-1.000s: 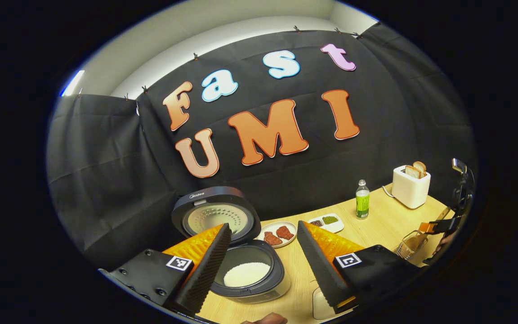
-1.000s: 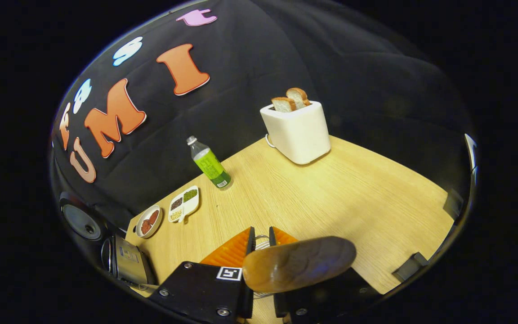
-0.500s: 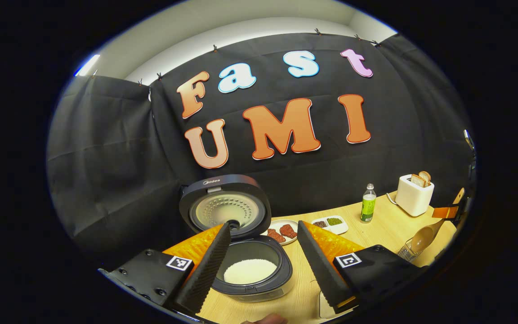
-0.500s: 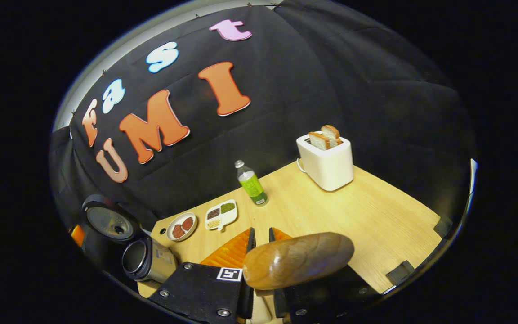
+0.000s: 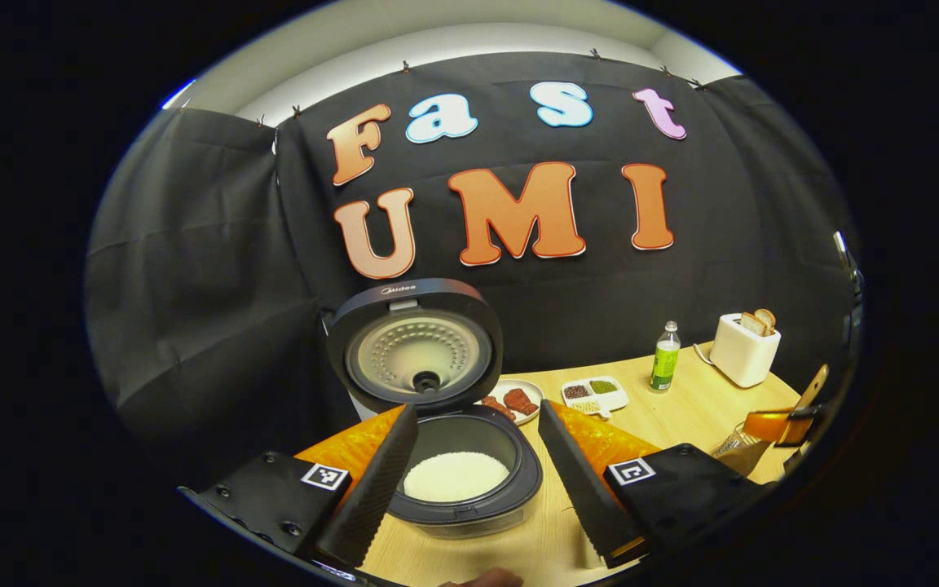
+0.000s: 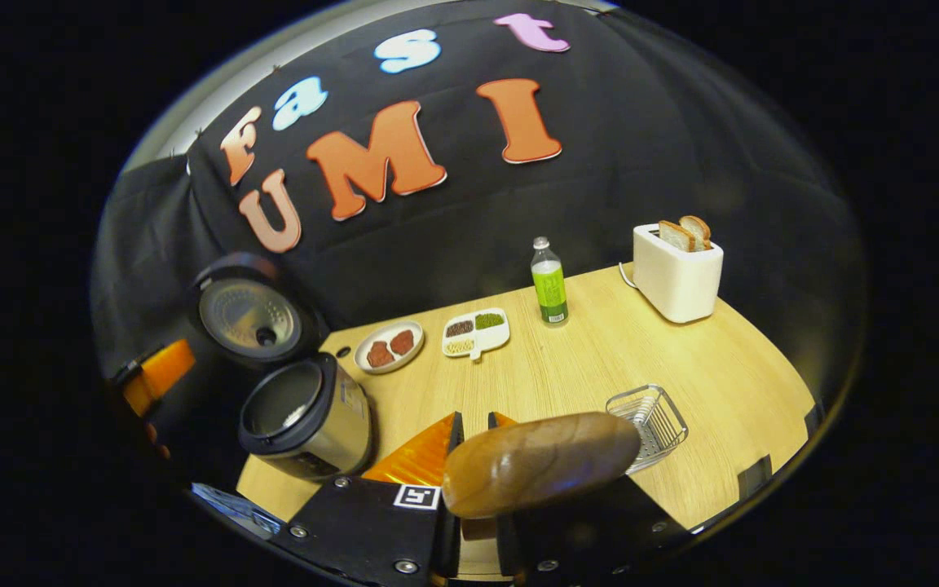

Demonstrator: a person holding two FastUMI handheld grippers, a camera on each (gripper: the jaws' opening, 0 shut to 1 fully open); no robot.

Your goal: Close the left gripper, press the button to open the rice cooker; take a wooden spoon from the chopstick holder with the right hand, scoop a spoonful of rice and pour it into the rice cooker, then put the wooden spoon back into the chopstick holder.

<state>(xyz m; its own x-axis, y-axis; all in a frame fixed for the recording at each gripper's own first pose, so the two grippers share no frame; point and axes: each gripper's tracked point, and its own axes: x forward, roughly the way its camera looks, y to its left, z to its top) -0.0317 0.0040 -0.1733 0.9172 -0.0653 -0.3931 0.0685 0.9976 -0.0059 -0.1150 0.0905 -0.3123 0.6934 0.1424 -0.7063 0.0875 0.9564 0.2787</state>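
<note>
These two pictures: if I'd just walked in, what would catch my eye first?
Probably the rice cooker at the table's left end, its lid standing open over white rice. Next, the wooden spoon clamped in the right gripper, its bowl looming close in the right gripper view. At the far end stands a white toaster with bread in it.

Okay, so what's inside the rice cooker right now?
The rice cooker stands with its lid up. A heap of white rice lies in the inner pot. The left tongs' fingers cover part of the pot's rim, so that edge is hidden.
</note>
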